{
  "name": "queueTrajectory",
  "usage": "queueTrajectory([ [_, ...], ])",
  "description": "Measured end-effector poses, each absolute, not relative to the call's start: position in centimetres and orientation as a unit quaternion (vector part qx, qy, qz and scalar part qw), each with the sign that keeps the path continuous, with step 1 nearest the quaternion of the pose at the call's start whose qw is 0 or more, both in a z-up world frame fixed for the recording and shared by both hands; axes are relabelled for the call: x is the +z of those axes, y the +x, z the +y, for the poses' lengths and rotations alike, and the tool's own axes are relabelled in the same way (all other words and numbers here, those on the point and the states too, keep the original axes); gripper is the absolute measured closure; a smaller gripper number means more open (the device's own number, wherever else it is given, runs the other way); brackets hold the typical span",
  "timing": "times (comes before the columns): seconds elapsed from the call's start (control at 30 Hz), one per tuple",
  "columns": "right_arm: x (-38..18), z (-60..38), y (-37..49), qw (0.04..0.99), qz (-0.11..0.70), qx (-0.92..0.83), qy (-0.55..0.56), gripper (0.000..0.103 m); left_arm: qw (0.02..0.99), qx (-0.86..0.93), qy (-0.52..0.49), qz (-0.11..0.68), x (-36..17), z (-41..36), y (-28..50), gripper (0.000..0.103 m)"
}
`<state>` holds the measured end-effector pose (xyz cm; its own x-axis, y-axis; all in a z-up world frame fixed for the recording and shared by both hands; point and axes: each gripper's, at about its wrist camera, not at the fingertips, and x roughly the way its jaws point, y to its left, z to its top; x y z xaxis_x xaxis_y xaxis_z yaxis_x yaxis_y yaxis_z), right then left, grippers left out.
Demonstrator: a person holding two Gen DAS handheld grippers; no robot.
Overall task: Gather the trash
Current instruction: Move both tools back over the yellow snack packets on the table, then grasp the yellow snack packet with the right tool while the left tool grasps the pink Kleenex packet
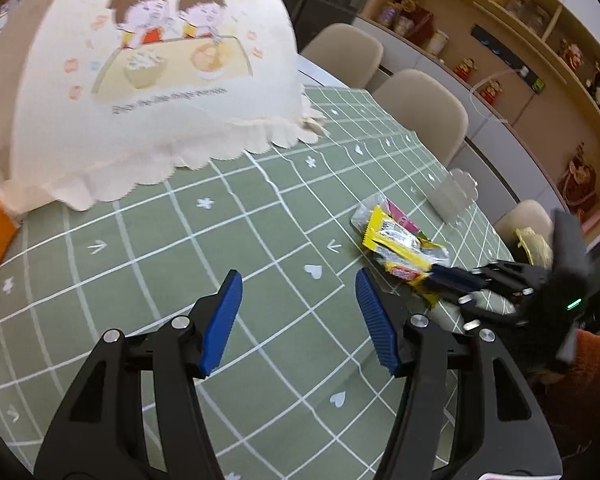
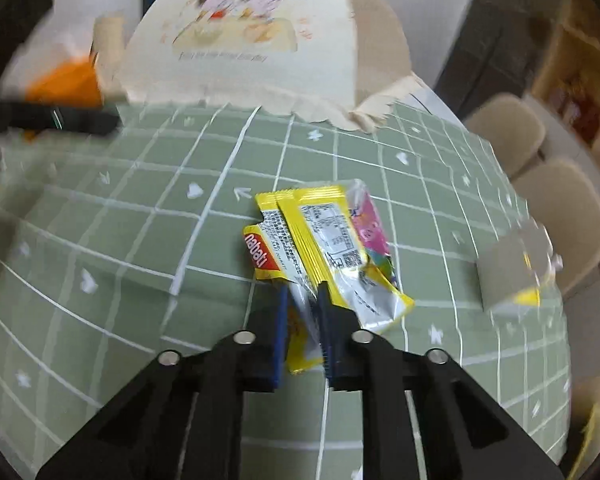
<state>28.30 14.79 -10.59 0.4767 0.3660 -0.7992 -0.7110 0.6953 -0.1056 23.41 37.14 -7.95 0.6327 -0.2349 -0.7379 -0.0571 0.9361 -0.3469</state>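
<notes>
**Right hand-held gripper clamped on wrapper pile**

Crumpled yellow, silver and pink foil snack wrappers (image 2: pixel 324 240) lie in a loose overlapping pile on the desk with a sage-green, white-gridded tablecloth (image 2: pixel 140 240), toward its right side.

Right hand-held gripper (image 2: pixel 303 300): blue-padded jaws drawn nearly together, pinching the near edge of the wrappers; yellow foil shows between the pads. Frame blurred.

Left hand-held gripper (image 1: pixel 298 280): jaws held about half apart over bare cloth, to the left of the pile, nothing between them.

A small clear plastic container (image 1: pixel 452 196) stands just beyond the wrappers. A cream dome-shaped fabric food cover with a cartoon print (image 1: pixel 152 80) sits at the far left of the desk. Beige padded chairs (image 1: pixel 420 108) line the far edge.
</notes>
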Motion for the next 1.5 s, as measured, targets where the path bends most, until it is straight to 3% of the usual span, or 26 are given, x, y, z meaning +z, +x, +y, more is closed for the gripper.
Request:
queueTrajectory([
  [0.37,-5.7,-0.2,27.7,0.888,0.421,0.165,-0.084,0.096,0.865,-0.137,-0.163,0.454,-10.5,30.4,28.9,0.047],
  [0.83,-9.1,-6.4,24.3,0.890,0.449,0.073,-0.038,0.096,0.862,-0.083,-0.142,0.480,-11.7,22.5,36.5,0.048],
  [0.93,-10.0,-6.4,23.9,0.884,0.459,0.091,-0.011,0.095,0.871,-0.065,-0.110,0.474,-11.8,21.3,36.6,0.062],
  [0.97,-10.3,-6.4,23.8,0.878,0.467,0.103,-0.004,0.092,0.871,-0.064,-0.106,0.475,-11.9,21.0,36.6,0.077],
  [1.07,-10.4,-6.2,23.1,0.876,0.466,0.124,-0.001,0.064,0.873,-0.055,-0.099,0.475,-12.1,20.7,36.8,0.089],
  [1.1,-10.1,-6.3,22.8,0.877,0.461,0.133,0.004,0.063,0.873,-0.055,-0.094,0.475,-12.1,20.6,36.8,0.094],
  [1.3,-9.0,-8.2,23.1,0.890,0.440,0.116,0.019,0.063,0.871,-0.083,-0.074,0.478,-12.1,20.3,35.8,0.100],
  [1.5,-11.5,-9.4,26.2,0.869,0.484,0.102,0.022,0.059,0.867,-0.117,-0.087,0.476,-11.2,20.8,35.0,0.100],
])
